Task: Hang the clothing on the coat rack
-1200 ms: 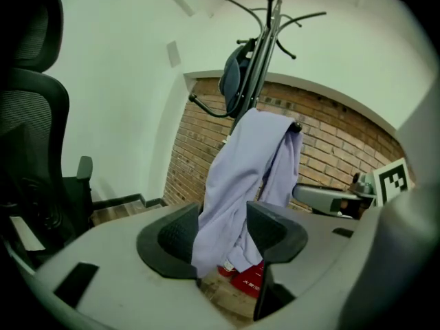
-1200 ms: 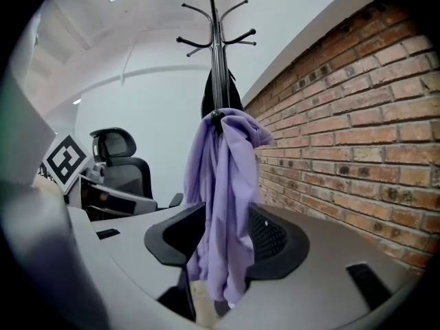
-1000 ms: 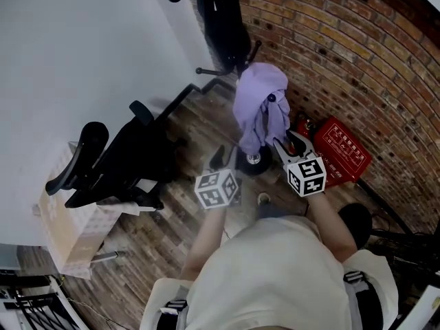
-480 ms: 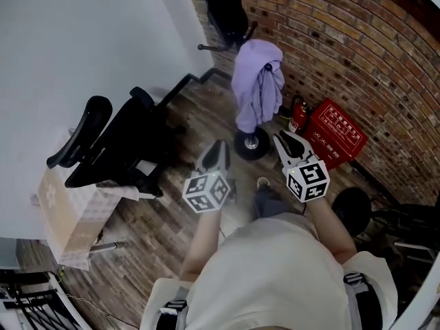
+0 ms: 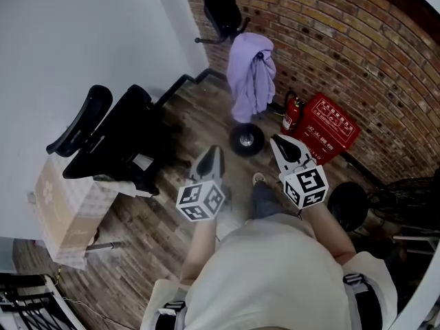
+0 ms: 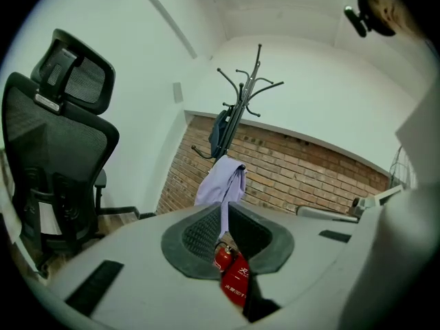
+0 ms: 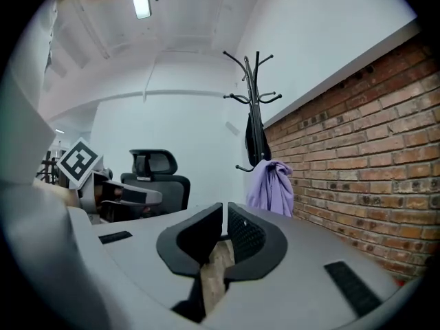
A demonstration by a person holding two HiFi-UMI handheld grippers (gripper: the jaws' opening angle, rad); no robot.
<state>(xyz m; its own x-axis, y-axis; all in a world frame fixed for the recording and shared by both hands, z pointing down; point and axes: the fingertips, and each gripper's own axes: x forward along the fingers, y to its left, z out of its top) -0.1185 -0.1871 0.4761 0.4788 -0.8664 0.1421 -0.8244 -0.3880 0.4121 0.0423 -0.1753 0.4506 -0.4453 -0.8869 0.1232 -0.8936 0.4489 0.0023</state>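
A pale purple garment (image 5: 251, 74) hangs from a low hook of the black coat rack (image 6: 244, 95), above its round base (image 5: 246, 139). In the gripper views the garment (image 6: 221, 184) (image 7: 270, 184) drapes in front of the brick wall. A dark item (image 5: 220, 5) hangs higher on the rack. My left gripper (image 5: 212, 155) (image 6: 223, 212) is shut and empty, well short of the rack. My right gripper (image 5: 280, 143) (image 7: 225, 215) is closing, its jaws almost together with nothing between them, also clear of the garment.
A black office chair (image 5: 113, 139) stands to the left by the white wall. A red fire extinguisher (image 5: 289, 115) and a red box (image 5: 330, 129) sit against the brick wall right of the rack. A cardboard box (image 5: 58, 212) is at far left.
Both grippers' jaws have gone from wide open to closed, empty. The grippers have drawn back from the rack, which now sits farther up in the head view.
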